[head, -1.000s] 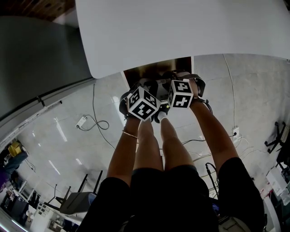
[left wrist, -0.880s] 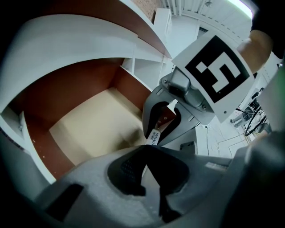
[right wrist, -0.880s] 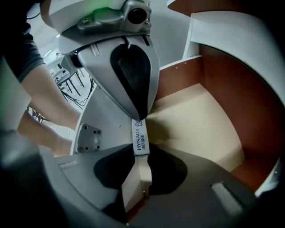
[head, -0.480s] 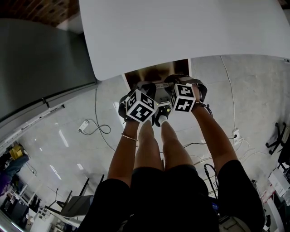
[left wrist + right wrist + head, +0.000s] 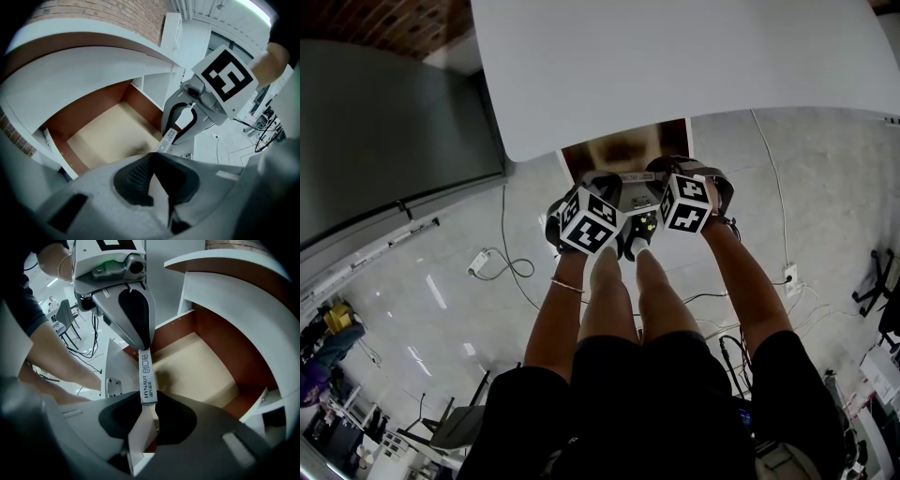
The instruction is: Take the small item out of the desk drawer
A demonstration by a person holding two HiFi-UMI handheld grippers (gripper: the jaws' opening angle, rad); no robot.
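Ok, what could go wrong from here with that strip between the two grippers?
1. The left gripper is shut on just one end of the plaster strip, so it could slip free and fall into the open drawer or onto the floor.
2. The right gripper has its jaws apart around the other end, not pressing. If the left lets go first, the strip probably drops.

A black cable (image 5: 503, 225) and a white plug adapter (image 5: 477, 264) are seen lying on the pale tiled floor (image 5: 422, 309); a brick wall (image 5: 389, 19) is glimpsed behind.
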